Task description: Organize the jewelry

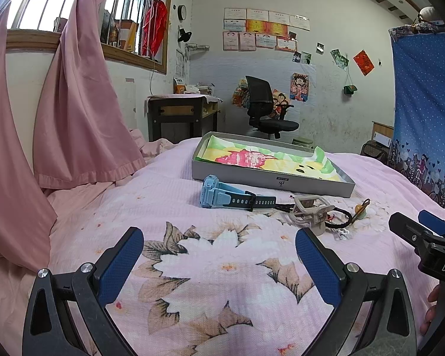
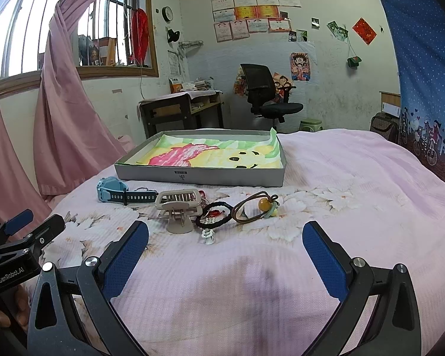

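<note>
On the pink flowered bedspread (image 2: 326, 172), a row of small pieces is laid just in front of the grey tray (image 2: 198, 176), which is lined with a cartoon picture and holds no jewelry yet. From the right wrist view, the blue watch (image 2: 111, 191) is seen at ten o'clock, the beige hair claw (image 2: 179, 207) at eleven, the black braided bracelet (image 2: 213, 212) and a small white clip (image 2: 207, 235) near twelve, and the brown cord with an amber bead (image 2: 259, 204) at one. The watch is judged the heaviest and stiffest, best taken across its case; the hair claw looks hard and light, to be pinched at its spine; the cords look limp and slippery, best caught at the bead or a bunched loop. The left gripper (image 1: 219, 262) and right gripper (image 2: 225, 255) are both held wide apart, with nothing between their pads. "GenRobot.AI" and "DAS" can be read on the gripper bodies; a small mark on the tray wall cannot be made out.
</note>
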`<state>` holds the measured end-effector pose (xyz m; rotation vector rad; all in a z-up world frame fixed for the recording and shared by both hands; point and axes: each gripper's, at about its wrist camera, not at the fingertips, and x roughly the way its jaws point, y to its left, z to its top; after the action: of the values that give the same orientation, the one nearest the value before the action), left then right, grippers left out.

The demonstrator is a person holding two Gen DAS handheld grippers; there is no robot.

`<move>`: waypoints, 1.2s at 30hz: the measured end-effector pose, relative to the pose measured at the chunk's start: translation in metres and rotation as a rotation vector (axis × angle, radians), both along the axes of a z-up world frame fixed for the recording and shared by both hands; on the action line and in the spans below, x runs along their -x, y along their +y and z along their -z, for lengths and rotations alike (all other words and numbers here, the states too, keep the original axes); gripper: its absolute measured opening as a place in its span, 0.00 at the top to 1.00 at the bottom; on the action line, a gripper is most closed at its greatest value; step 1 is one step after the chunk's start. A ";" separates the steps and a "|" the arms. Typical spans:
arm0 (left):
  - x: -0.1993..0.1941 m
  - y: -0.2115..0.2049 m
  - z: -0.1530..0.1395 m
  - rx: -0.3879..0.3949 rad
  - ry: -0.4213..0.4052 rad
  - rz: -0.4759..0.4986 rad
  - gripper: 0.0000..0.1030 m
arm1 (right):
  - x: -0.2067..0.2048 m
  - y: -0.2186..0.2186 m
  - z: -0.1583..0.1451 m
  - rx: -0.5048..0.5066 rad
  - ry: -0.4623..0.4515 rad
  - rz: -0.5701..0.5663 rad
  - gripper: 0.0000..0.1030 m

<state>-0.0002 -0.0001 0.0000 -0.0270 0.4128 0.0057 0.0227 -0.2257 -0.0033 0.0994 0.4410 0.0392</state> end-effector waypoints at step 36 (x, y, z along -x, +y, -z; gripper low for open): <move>0.000 0.000 0.000 -0.002 -0.001 0.000 0.00 | 0.000 -0.006 0.001 0.000 0.000 0.004 0.01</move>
<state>-0.0003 -0.0002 0.0000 -0.0254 0.4116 0.0056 0.0227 -0.2316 -0.0040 0.1000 0.4406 0.0348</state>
